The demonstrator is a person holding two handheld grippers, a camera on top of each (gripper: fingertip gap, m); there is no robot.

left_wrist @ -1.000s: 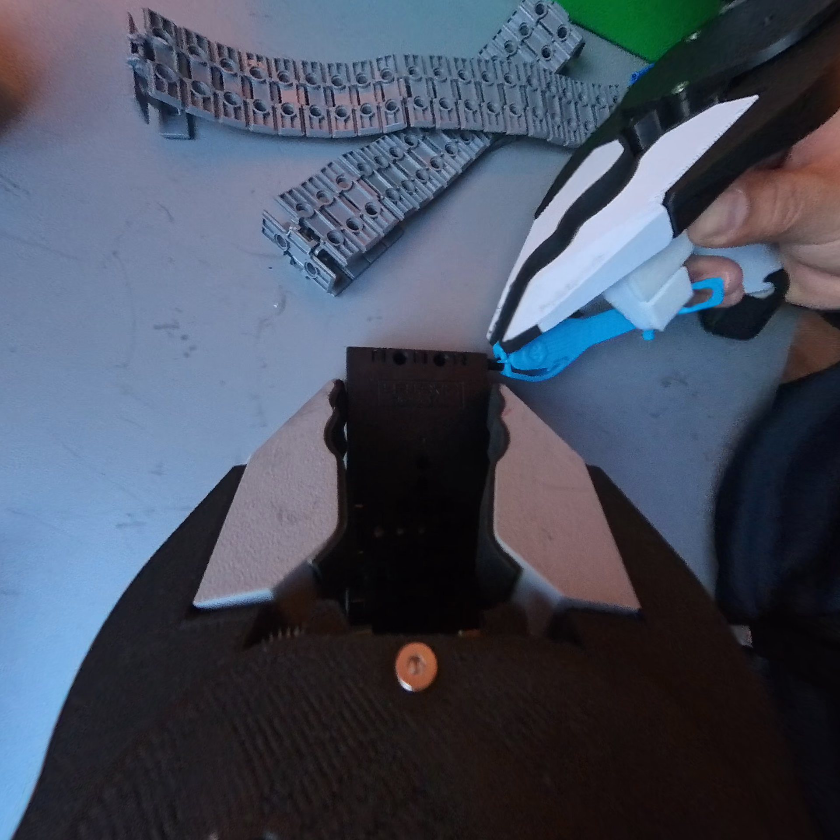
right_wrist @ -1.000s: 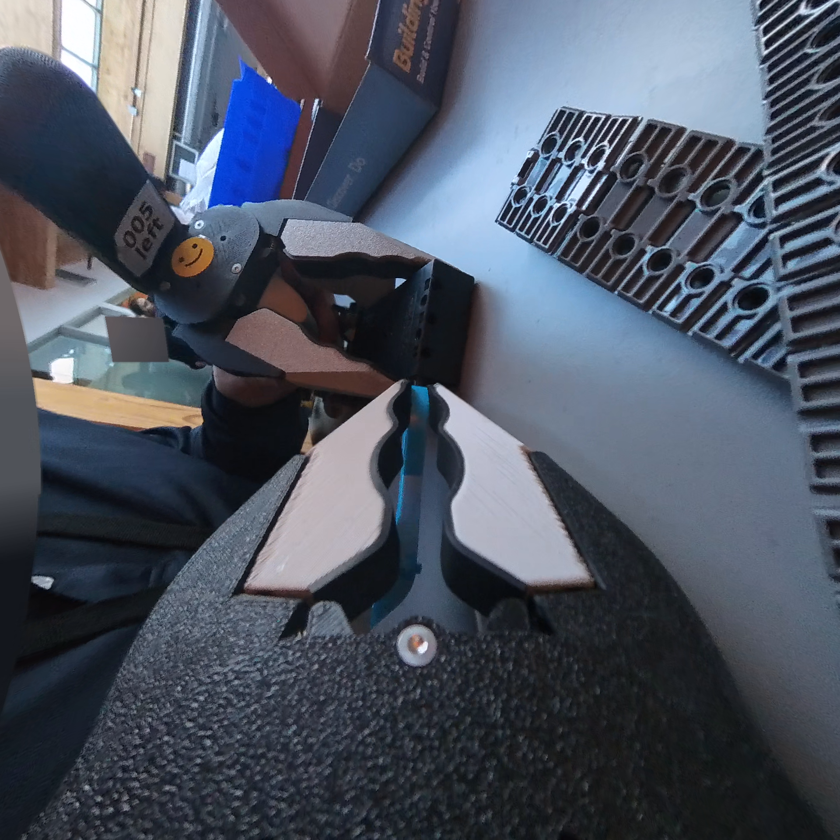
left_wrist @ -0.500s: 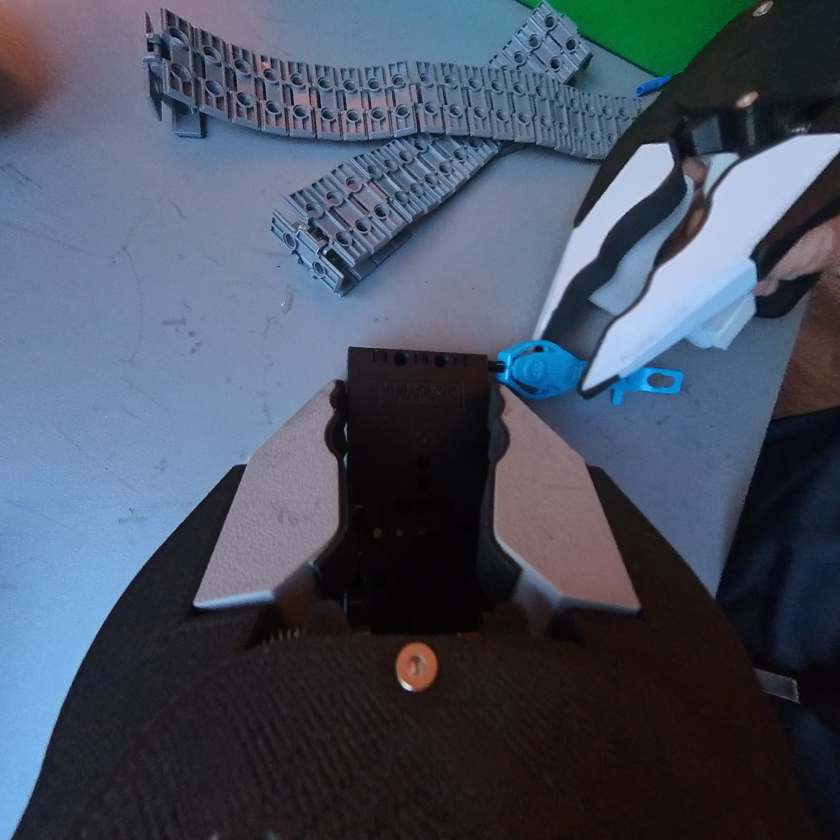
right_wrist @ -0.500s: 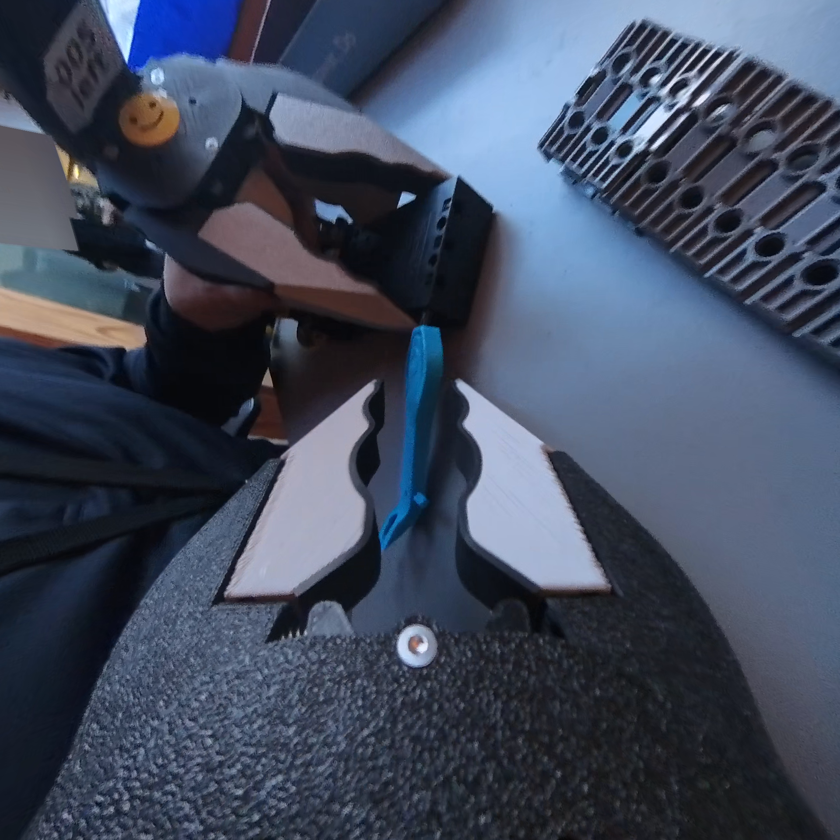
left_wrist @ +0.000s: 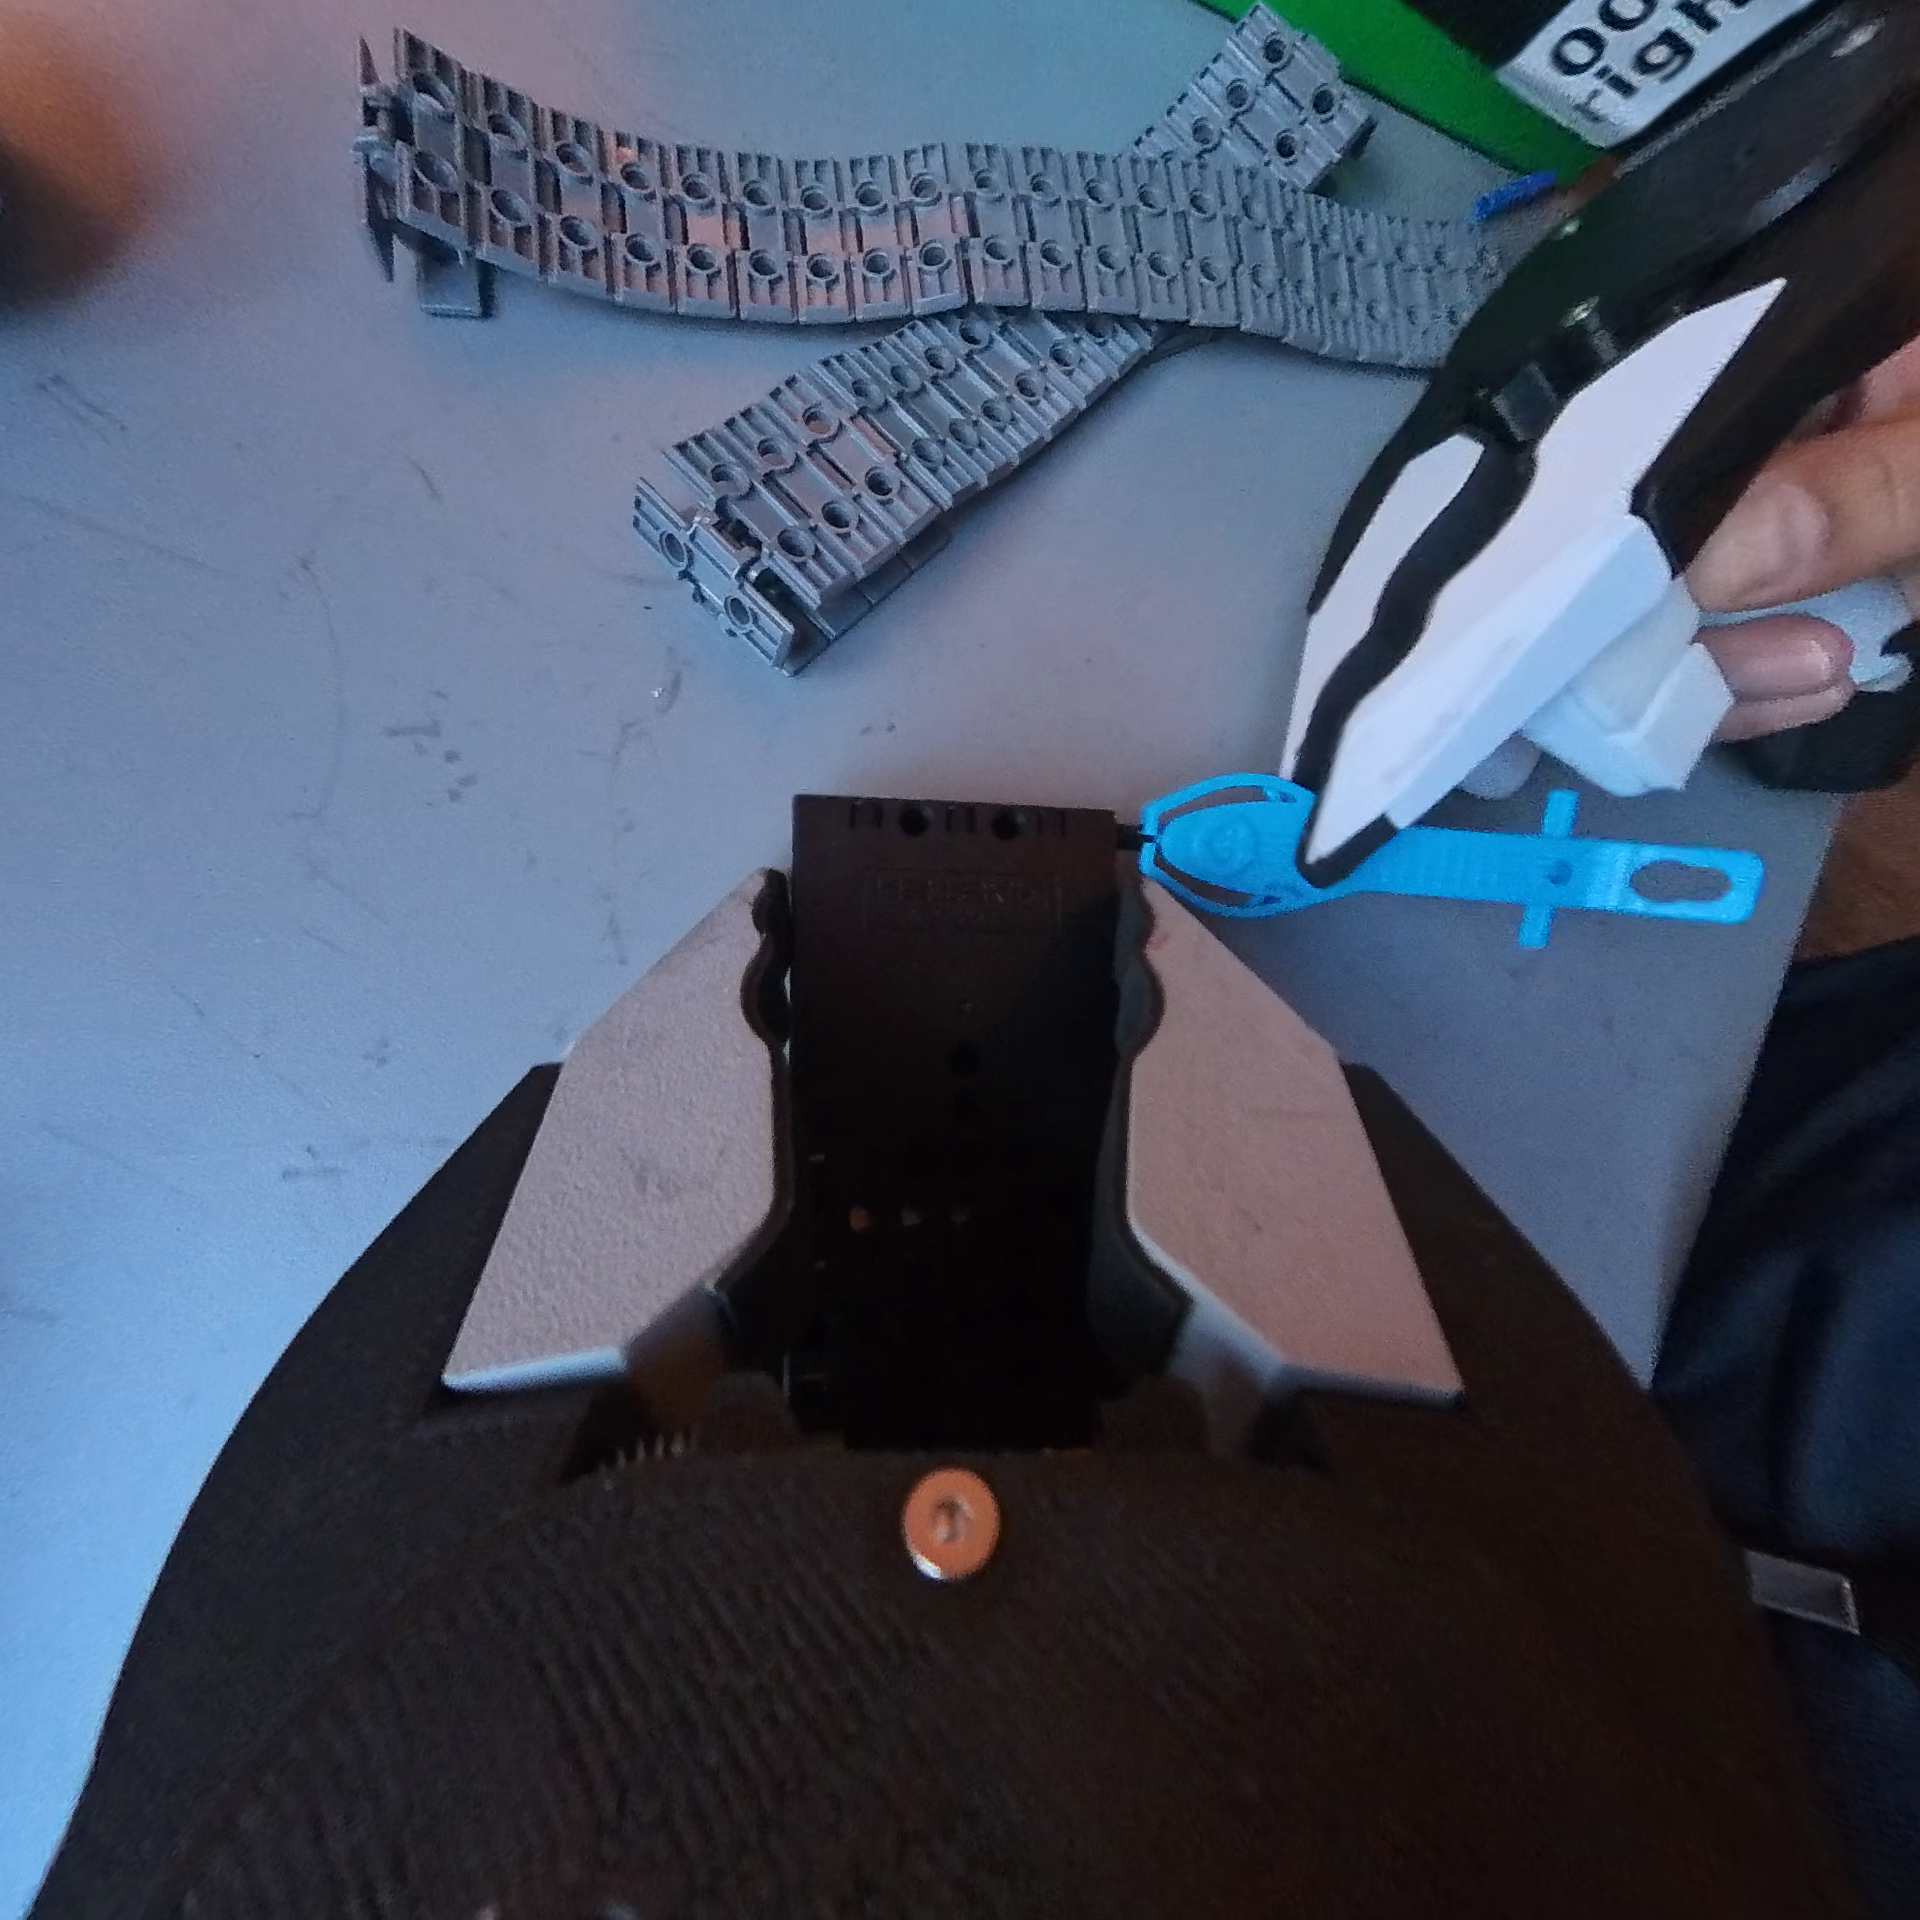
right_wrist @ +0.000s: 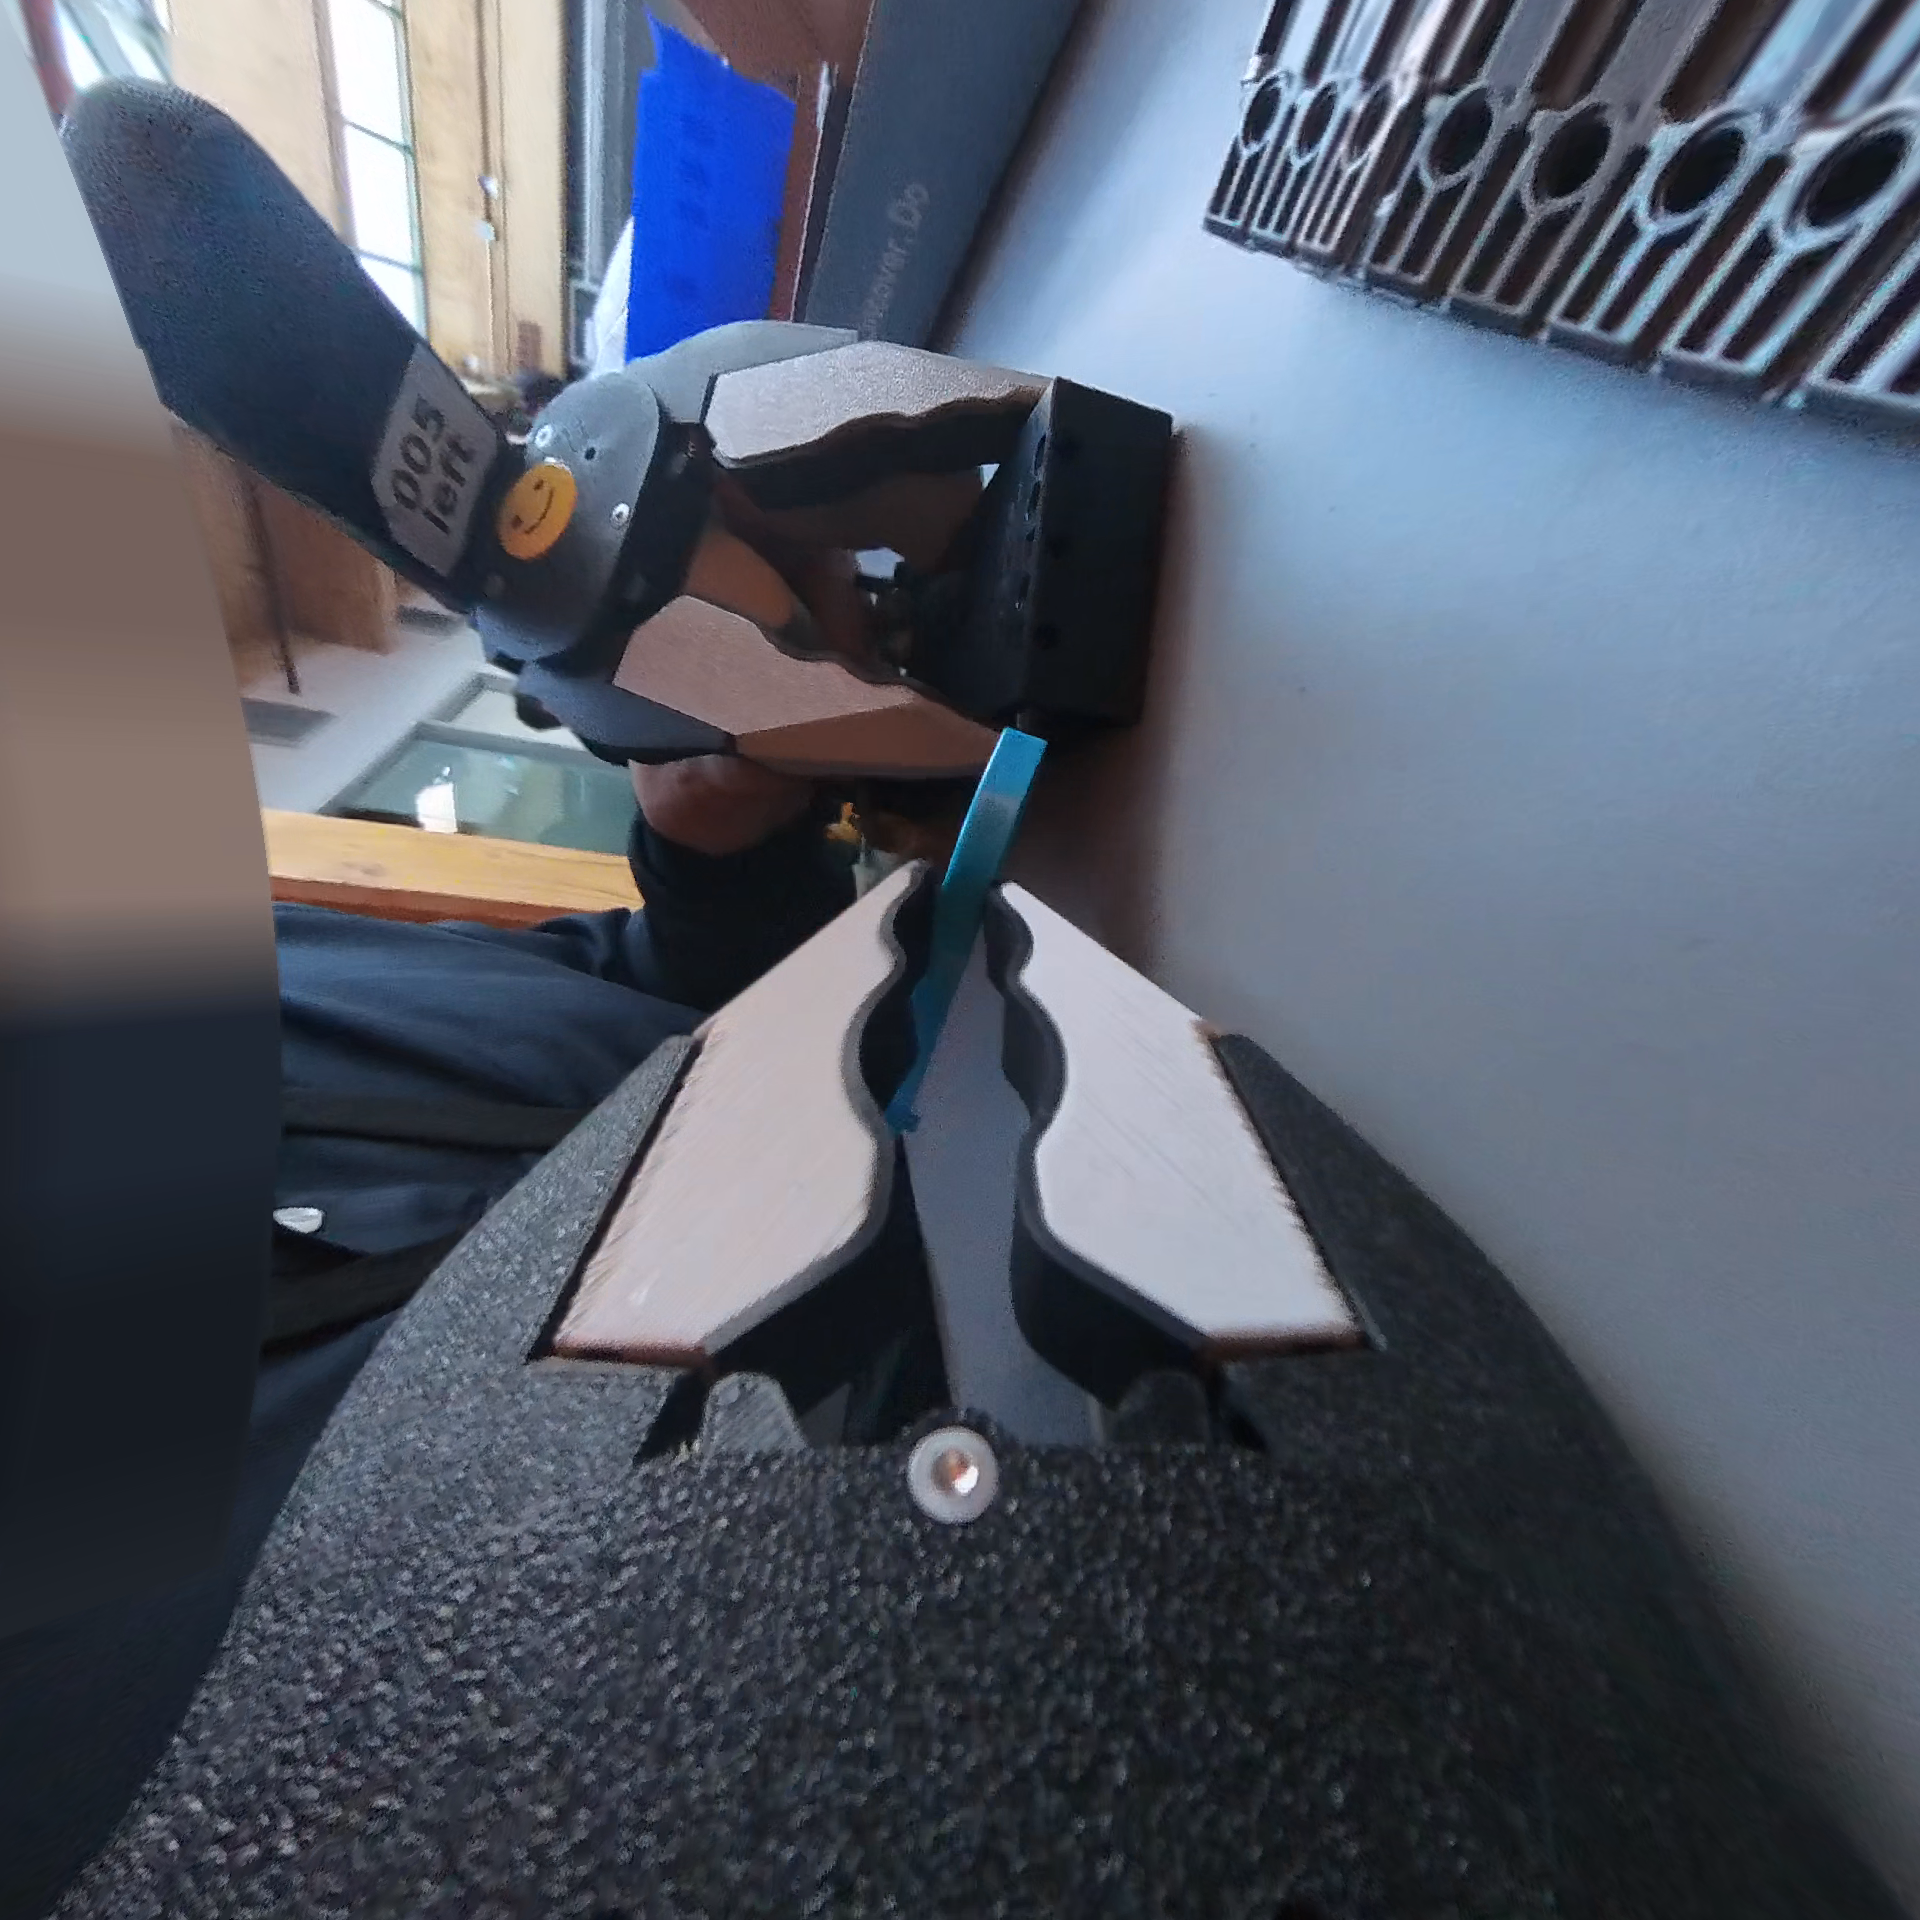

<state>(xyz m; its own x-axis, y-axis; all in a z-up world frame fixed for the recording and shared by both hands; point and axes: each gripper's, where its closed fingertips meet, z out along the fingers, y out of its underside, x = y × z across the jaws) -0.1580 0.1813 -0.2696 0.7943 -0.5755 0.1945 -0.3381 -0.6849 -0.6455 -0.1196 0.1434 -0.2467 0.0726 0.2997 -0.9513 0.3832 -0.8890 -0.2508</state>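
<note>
Blue tool (left_wrist: 1455, 868) lies flat, tip touching black block (left_wrist: 951, 1039).

Light is dim and bluish on the table (left_wrist: 312, 935), with soft shadows. In the right wrist view, bright daylight comes from windows (right_wrist: 364, 156) at the upper left. Both views bend at the edges; corners blur, and the tracks (right_wrist: 1558, 177) look soft.

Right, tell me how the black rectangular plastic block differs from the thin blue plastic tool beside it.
The black block is thick and boxy; the blue tool is thin, flat and slotted. The block is clamped by the left gripper; the tool sits between the right gripper's fingers, grip unclear. Both look plastic.
</note>
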